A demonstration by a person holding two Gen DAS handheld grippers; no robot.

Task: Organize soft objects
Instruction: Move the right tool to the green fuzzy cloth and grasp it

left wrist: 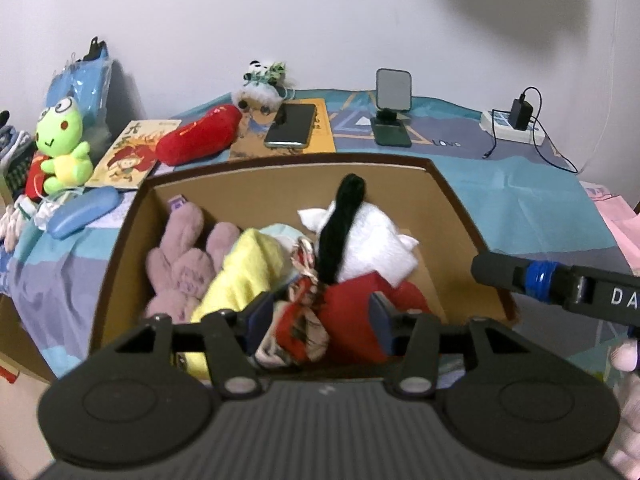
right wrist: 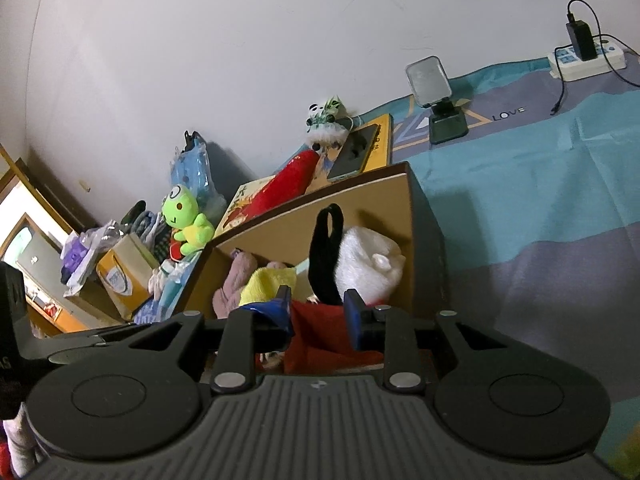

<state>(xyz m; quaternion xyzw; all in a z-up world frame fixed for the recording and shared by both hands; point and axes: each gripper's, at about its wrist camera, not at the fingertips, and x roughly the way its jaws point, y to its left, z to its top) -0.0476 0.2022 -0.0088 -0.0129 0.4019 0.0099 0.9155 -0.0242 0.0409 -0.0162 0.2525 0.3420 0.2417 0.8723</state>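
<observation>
An open cardboard box [left wrist: 280, 184] on the bed holds a pink plush bunny [left wrist: 180, 272], a yellow cloth [left wrist: 248, 268], a white plush [left wrist: 372, 240], a black loop-shaped piece [left wrist: 340, 232], a patterned cloth [left wrist: 300, 320] and a red cloth [left wrist: 348, 312]. My left gripper [left wrist: 320, 316] hangs open above the box's near side, with nothing pressed between its pads. My right gripper [right wrist: 318, 314] stands narrowly open over the red cloth [right wrist: 320, 340], and one of its fingers [left wrist: 504, 274] reaches over the box's right wall. A green frog plush [left wrist: 62, 148], a red plush [left wrist: 200, 136] and a panda plush [left wrist: 264, 76] lie outside the box.
Behind the box lie a phone [left wrist: 292, 124] on books, a phone stand [left wrist: 392, 108] and a power strip with a charger [left wrist: 516, 120]. A blue case [left wrist: 84, 212] and a tissue box [right wrist: 124, 276] sit at the left. Blue bedspread [right wrist: 540, 200] stretches to the right.
</observation>
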